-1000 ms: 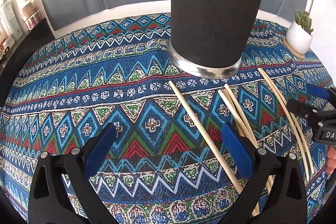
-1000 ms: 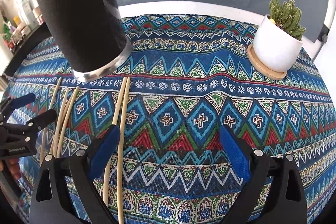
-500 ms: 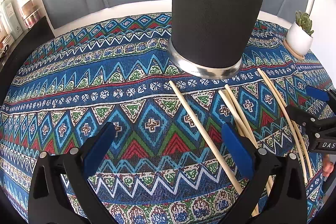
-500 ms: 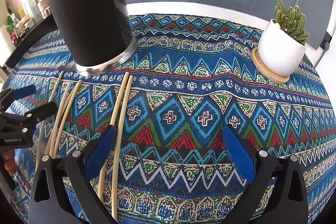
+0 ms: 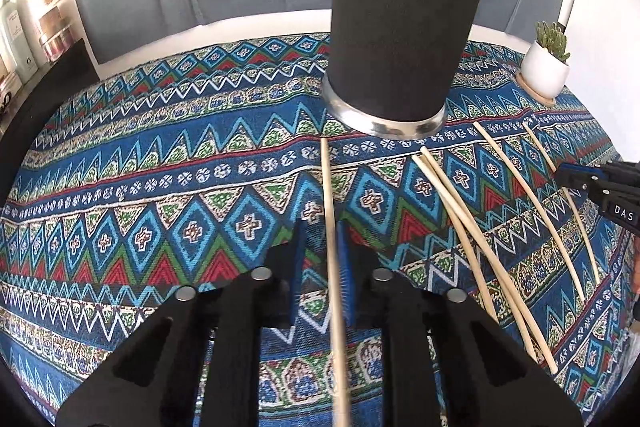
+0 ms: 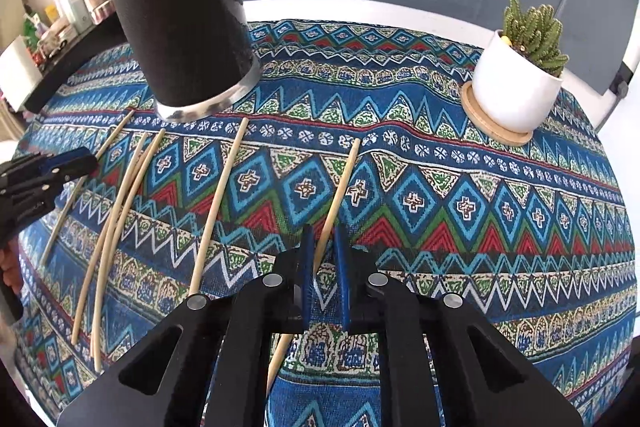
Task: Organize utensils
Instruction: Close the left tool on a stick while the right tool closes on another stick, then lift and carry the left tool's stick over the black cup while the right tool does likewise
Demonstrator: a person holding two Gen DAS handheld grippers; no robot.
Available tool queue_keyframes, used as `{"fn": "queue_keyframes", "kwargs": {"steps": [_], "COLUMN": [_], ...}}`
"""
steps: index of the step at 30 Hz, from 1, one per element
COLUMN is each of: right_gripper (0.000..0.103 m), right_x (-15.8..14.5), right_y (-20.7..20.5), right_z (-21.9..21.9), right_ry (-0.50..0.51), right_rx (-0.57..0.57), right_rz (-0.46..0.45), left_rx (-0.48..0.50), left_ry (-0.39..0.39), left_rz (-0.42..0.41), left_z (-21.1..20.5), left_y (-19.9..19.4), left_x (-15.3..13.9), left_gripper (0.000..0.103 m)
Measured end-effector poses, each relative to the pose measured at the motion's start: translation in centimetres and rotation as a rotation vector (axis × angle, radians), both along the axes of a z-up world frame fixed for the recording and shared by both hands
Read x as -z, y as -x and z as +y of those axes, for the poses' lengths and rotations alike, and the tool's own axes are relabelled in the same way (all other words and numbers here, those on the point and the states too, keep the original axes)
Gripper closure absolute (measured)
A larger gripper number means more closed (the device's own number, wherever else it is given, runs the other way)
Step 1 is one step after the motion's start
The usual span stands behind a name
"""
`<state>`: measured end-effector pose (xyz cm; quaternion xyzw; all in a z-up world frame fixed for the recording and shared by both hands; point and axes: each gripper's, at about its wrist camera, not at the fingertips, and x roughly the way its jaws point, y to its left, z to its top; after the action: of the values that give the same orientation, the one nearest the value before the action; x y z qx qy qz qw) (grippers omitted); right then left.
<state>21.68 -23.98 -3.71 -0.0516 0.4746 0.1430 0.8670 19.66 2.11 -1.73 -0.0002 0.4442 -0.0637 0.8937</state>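
Observation:
A tall black holder with a steel base stands on the patterned cloth; it also shows in the right wrist view. Several wooden chopsticks lie in front of it. My left gripper is shut on one chopstick that points at the holder's base. My right gripper is shut on another chopstick. Loose chopsticks lie right of the left gripper and left of the right gripper. Each gripper shows at the other view's edge.
A white pot with a cactus stands on a wooden coaster at the far right. A dark shelf with bottles borders the table's left side. The white table rim and a grey curtain lie behind.
Both grippers were open above the cloth. Each has now moved over a chopstick and shut on it; the right one's chopstick has shifted rightward away from its pair.

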Motion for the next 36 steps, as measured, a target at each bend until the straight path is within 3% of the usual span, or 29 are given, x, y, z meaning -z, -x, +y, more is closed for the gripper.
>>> {"fn": "queue_keyframes", "kwargs": {"steps": [1, 5, 7, 9, 23, 26, 36], "right_gripper": [0.096, 0.096, 0.096, 0.101, 0.103, 0.098, 0.097], "right_x": [0.0, -0.1, -0.2, -0.6, -6.2, -5.7, -2.7], "right_y": [0.0, 0.1, -0.3, -0.5, 0.3, 0.3, -0.3], "right_z": [-0.3, -0.7, -1.3, -2.3, -4.1, -3.0, 0.6], "right_ry": [-0.021, -0.054, -0.071, -0.097, -0.168, -0.163, -0.103], "right_rx": [0.010, 0.031, 0.035, 0.057, 0.037, 0.037, 0.014], "right_rz": [0.004, 0.007, 0.015, 0.034, -0.014, 0.028, 0.113], "left_rx": [-0.006, 0.005, -0.014, -0.018, -0.047, -0.048, -0.043], "left_ry": [0.033, 0.058, 0.120, 0.112, 0.100, 0.103, 0.098], "left_rz": [0.026, 0.067, 0.088, 0.072, -0.012, -0.034, -0.075], "left_z": [0.7, 1.5, 2.2, 2.5, 4.4, 4.3, 4.2], "left_y": [0.0, 0.5, 0.6, 1.0, 2.0, 2.1, 2.9], "left_x": [-0.1, -0.2, -0.3, -0.5, -6.9, -8.3, -10.9], "left_gripper": [0.097, 0.098, 0.098, 0.098, 0.098, 0.098, 0.098]}}
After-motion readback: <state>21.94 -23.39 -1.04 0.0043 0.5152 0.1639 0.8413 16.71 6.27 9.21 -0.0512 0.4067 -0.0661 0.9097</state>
